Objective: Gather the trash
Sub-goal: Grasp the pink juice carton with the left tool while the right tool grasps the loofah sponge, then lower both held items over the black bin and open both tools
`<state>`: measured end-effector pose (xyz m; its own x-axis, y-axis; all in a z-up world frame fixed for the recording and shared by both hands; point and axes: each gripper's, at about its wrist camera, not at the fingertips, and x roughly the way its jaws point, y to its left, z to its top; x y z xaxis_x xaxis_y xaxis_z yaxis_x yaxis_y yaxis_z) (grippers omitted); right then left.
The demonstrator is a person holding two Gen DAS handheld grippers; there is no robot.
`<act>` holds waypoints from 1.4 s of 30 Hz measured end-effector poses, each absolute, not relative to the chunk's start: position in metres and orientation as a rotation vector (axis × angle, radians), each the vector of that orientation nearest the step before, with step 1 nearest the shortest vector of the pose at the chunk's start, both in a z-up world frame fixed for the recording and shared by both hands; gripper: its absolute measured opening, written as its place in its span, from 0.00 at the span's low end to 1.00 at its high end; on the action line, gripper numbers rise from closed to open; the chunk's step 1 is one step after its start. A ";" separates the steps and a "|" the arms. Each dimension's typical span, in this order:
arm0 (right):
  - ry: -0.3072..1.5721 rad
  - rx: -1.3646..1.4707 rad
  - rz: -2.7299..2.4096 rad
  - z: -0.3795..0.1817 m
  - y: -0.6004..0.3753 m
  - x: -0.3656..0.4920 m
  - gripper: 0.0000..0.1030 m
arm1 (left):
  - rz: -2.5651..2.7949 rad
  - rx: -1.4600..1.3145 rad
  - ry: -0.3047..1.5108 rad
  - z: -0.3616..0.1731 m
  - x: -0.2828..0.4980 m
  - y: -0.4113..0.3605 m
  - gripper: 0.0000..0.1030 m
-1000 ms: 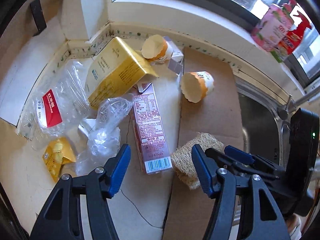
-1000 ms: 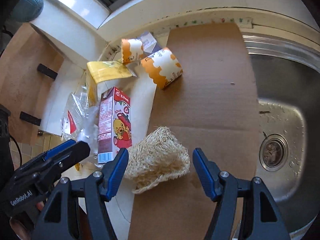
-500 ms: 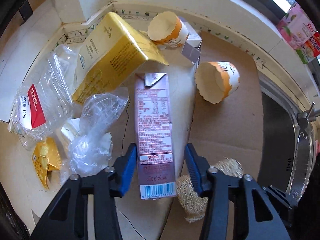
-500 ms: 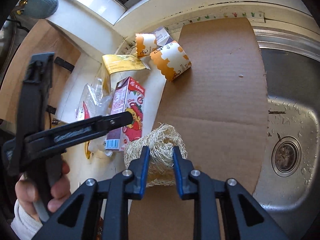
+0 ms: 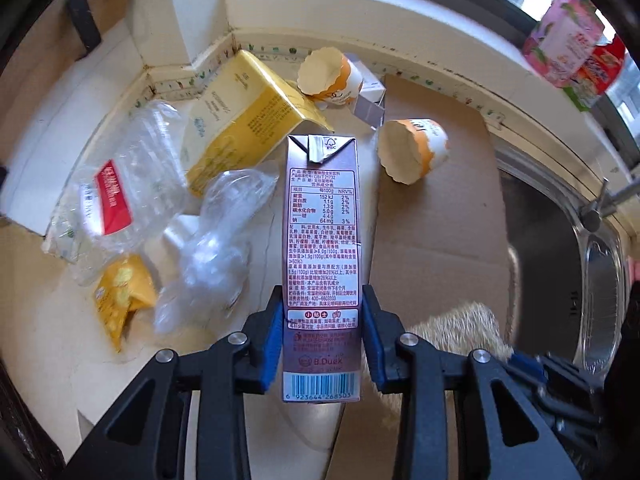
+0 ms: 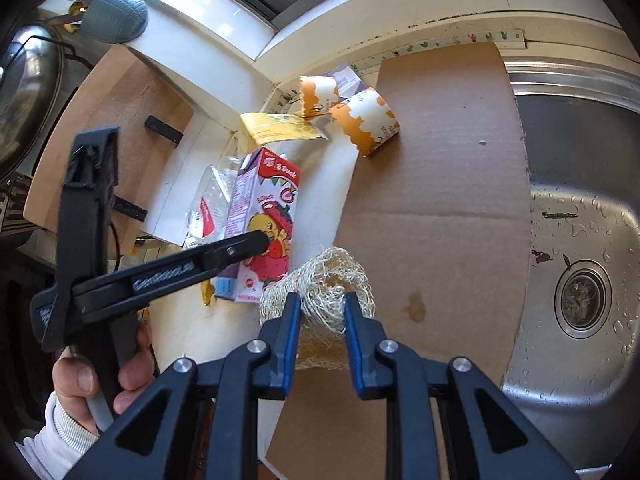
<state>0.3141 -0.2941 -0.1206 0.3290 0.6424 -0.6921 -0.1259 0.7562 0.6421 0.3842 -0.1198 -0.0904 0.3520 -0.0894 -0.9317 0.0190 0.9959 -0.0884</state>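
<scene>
From the left wrist view, the left gripper has its jaws closing on a drink carton, one blue pad pressed to each long side near the barcode end. The carton's long axis runs straight away from the camera, its folded top pointing toward the window wall and its nutrition panel facing up. It sits over the pale counter, at the left edge of a cardboard sheet. To its left lie a crumpled clear bag, a yellow box and a small yellow wrapper. Two paper cups lie on their sides beyond it: one on the cardboard, the other against the wall.

From the right wrist view, the right gripper is clamped on a loofah sponge (a rough straw-coloured wad) at the cardboard's left edge. The sink is to the right. The carton shows its strawberry face here, tilted, top toward the window, with the left gripper's finger across it and a hand on the handle.
</scene>
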 end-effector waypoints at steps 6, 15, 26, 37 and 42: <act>1.077 0.504 0.534 -0.090 -0.282 0.278 0.20 | -0.094 -0.070 1.134 -0.046 0.317 -0.083 0.32; 0.955 0.455 0.503 -0.036 -0.238 0.174 0.20 | -0.146 -0.049 0.994 0.001 0.176 -0.024 0.32; 1.000 0.384 0.464 -0.057 -0.160 0.052 0.20 | -0.177 -0.095 1.023 -0.053 0.042 0.048 0.33; 1.233 0.323 0.320 -0.177 -0.119 0.004 0.20 | -0.199 -0.171 1.258 -0.203 -0.004 0.070 0.33; 1.320 0.314 0.259 -0.243 -0.116 0.005 0.21 | -0.195 -0.196 1.351 -0.282 -0.004 0.069 0.33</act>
